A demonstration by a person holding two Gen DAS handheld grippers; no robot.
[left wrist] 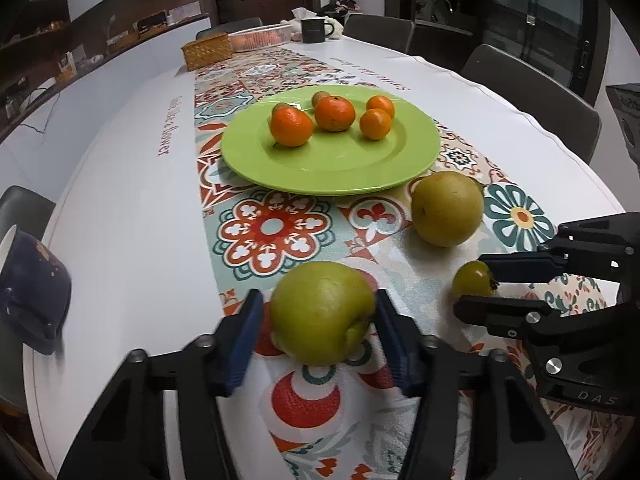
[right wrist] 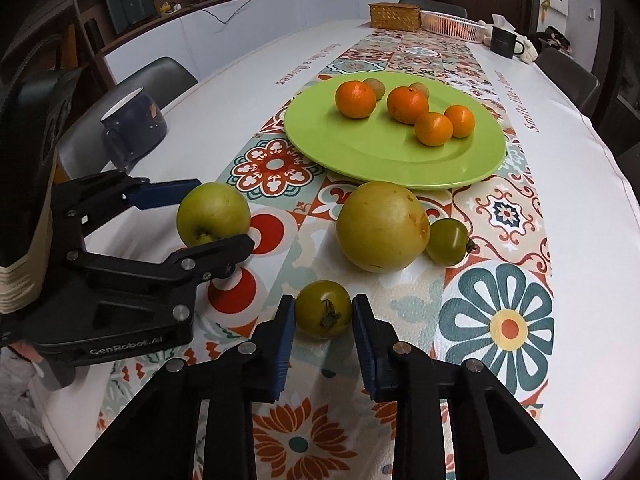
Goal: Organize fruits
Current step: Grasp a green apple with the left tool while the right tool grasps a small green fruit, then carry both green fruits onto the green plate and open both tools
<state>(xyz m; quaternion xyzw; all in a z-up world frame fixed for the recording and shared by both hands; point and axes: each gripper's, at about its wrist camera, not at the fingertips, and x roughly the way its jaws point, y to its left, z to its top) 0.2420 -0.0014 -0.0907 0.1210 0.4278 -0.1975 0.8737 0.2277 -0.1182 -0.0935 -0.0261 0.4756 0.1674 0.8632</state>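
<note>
A green plate (left wrist: 340, 168) (right wrist: 380, 156) holds several small oranges (left wrist: 334, 114) (right wrist: 406, 104) and two small brownish fruits. My left gripper (left wrist: 318, 316) (right wrist: 208, 216) is shut on a green apple (left wrist: 320, 312) (right wrist: 214, 214) that rests on the table. My right gripper (right wrist: 323, 310) (left wrist: 474, 286) is shut on a small green tomato (right wrist: 323, 308) (left wrist: 472, 280), also on the table. A large yellow-green pear (left wrist: 447, 208) (right wrist: 382, 226) lies in front of the plate. A second green tomato (right wrist: 448, 242) touches the pear's right side.
A patterned runner (left wrist: 276, 228) runs down the white table. A dark blue mug (left wrist: 28, 292) (right wrist: 134, 124) stands at the left edge. A wicker box (left wrist: 206, 52), a white basket (right wrist: 454, 26) and a dark mug (left wrist: 314, 30) stand at the far end. Chairs surround the table.
</note>
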